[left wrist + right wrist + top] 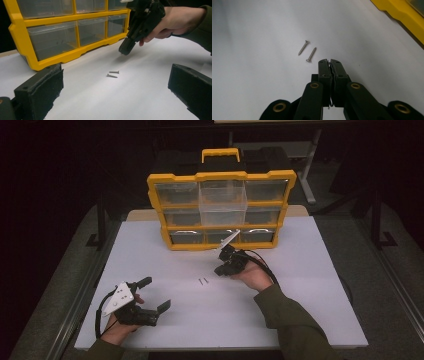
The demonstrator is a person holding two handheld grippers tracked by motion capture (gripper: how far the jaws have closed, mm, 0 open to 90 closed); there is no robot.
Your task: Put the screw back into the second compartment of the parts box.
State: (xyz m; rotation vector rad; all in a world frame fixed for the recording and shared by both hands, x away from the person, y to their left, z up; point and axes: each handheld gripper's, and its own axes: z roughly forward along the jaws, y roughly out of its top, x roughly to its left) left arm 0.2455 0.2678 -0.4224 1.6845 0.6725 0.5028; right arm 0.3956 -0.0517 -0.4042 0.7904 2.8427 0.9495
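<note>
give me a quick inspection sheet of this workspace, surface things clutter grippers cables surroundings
surface: white table, flat and bare apart from the items below
job's things: two screws lying side by side, loose on the table; yellow drawer cabinet upright at the far edge, one clear upper-middle drawer pulled out
clutter: nothing seen
grippers: right gripper shut, held above the table just beside the screws, with something thin that I cannot make out pinched between its fingers; left gripper open, near the front left, touching nothing
cables: a black cable loops from the right gripper over the hand; another trails from the left gripper
surroundings: dark room, grey floor, metal frame legs behind the table
</note>
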